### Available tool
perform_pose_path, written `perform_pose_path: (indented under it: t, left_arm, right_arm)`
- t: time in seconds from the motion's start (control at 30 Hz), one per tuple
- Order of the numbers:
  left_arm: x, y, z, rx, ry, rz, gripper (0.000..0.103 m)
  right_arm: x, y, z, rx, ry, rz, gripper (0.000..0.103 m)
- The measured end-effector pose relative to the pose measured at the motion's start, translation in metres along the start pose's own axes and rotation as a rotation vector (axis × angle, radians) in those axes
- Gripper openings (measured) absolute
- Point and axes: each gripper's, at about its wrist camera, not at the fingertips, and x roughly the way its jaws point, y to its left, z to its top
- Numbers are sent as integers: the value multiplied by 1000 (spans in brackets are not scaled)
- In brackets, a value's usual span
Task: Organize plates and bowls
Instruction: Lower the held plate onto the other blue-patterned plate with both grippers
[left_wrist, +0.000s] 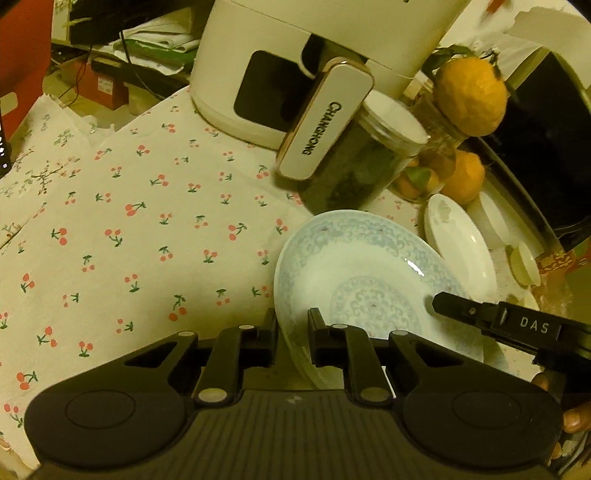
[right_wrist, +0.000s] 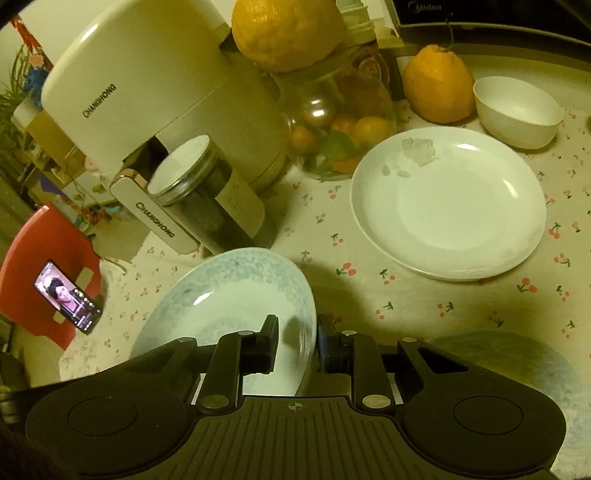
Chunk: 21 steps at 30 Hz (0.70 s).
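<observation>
We have both tongs clenched on the same round, shallow, blue-patterned porcelain plate (left_wrist: 369, 280), one on each side of its rim. The left gripper (left_wrist: 292, 334) pinches the near rim with one finger inside the plate and one outside. The right gripper (right_wrist: 297, 341) does the same on the opposite edge, and its black finger also shows in the left wrist view, reaching over the far side of the plate.

Risks, as we judge them: the plate looks tilted and partly off the cherry-print tablecloth (left_wrist: 129, 221), held only by thin rim pinches on glazed porcelain, so it could slip or swing if the two hands drift apart or tip unevenly. It is close to the dark glass jar with a silver screw lid (right_wrist: 199, 192) and the cream air fryer's handle (right_wrist: 159, 218); a careless swing could knock either. The plain white round plate (right_wrist: 448, 205) lies flat on the cloth to the right, well apart from the held plate. Setting one on the other too hard could chip them. The small white bowl (right_wrist: 519, 110) sits just behind that white plate, beside a large orange citrus fruit (right_wrist: 437, 86).
</observation>
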Motion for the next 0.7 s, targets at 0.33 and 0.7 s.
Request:
perform_pose_path:
  t: [0.33,0.7]
  left_arm:
    - [-1,-14,-3,39,-11,-41,13]
    - [2,-39,-10,103,-7,-92,13]
  right_arm:
    - [-23,-13,-4,8,-23,7,22]
    - [-51,-40,-13,53,-40,-3,22]
